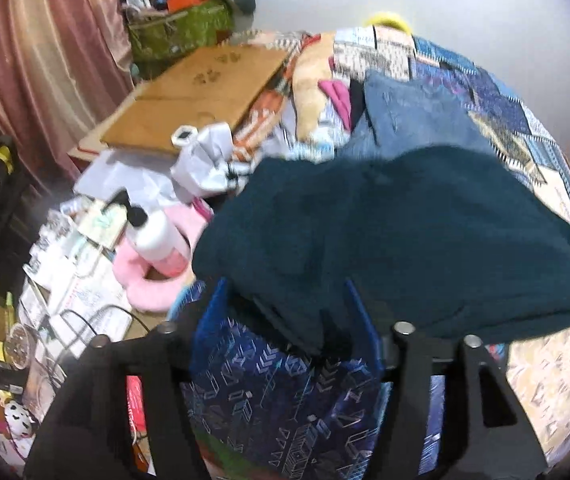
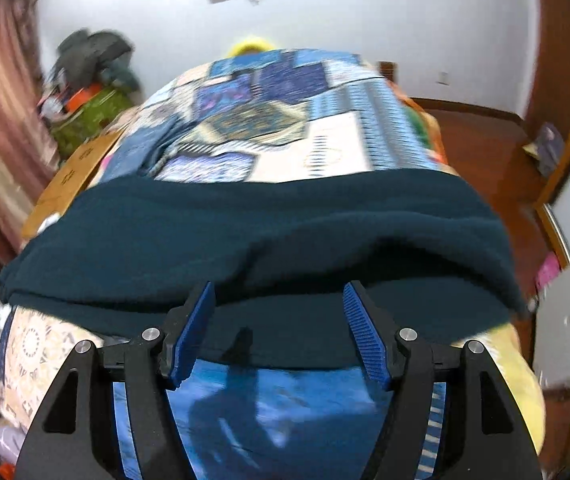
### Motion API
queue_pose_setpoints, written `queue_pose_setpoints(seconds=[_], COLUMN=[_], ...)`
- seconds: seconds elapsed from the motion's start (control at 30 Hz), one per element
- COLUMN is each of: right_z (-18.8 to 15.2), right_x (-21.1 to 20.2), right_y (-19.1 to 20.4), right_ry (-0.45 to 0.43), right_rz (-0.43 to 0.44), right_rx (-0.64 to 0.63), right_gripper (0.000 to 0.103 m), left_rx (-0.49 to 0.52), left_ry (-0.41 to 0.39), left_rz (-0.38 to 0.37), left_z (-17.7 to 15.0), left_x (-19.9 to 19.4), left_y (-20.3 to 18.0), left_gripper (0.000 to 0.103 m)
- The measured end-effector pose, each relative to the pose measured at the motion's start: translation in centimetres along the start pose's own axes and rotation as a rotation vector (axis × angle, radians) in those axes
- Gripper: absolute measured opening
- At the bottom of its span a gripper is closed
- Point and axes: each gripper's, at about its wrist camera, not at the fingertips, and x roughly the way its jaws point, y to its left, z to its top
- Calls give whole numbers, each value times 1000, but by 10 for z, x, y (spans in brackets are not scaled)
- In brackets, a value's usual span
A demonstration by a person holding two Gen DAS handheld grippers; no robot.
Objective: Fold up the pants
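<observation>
Folding stage, entry: one pair of dark teal pants (image 1: pixel 405 240) lies doubled across the near part of my bed, on the patchwork quilt (image 1: pixel 497 120), with the top layer bulging, not flat.

My left gripper (image 1: pixel 289 300): jaws wide, nothing pinched; the near corner of the cloth droops between the blue pads without either pressing it.

My right gripper (image 2: pixel 279 312): jaws wide too, hovering at the near edge of the pants (image 2: pixel 245 232), pads clear of the fabric.

Step in hand, as I judge it: one fold is laid and both tools are free of it. Next move calls for either pressing the bulge flat or taking a fresh pinch on one end with both layers caught together, then carrying it across for another fold.

Count, other items:
- folded jeans (image 1: pixel 417 120), one, far side of the teal pair;
- cardboard sheet (image 1: pixel 189 92), one, far left;
- pink slipper (image 1: pixel 153 280), one, left;
- white bottle (image 1: pixel 161 240), one, lying on the slipper;
- pink curtain (image 1: pixel 45 60), one, far left.
</observation>
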Motion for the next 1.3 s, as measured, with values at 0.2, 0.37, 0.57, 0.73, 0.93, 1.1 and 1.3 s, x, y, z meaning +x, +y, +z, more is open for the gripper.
queue_pose_setpoints(seconds=[0.2, 0.37, 0.57, 0.73, 0.93, 1.1, 1.3], right_z=[-1, -4, 0, 7, 5, 1, -2], right_x=[-25, -31, -17, 9, 39, 43, 42], right_y=[-70, -125, -152, -163, -164, -167, -158], right_ry=[-42, -39, -17, 43, 126, 146, 192], right_rz=[-86, -99, -90, -5, 38, 56, 20], right_rx=[166, 340, 462, 559, 615, 658, 558], right_gripper=[64, 64, 64, 64, 65, 66, 51], left_rx=[61, 123, 210, 291, 373, 368, 317], left_ry=[-86, -94, -53, -5, -10, -20, -15], left_rz=[-4, -54, -83, -100, -75, -90, -122], left_z=[28, 48, 56, 47, 28, 28, 27], left_x=[-18, -12, 15, 38, 50, 52, 54], left_y=[-33, -80, -137, -174, -198, -195, -188], left_gripper=[83, 90, 90, 90, 90, 91, 91])
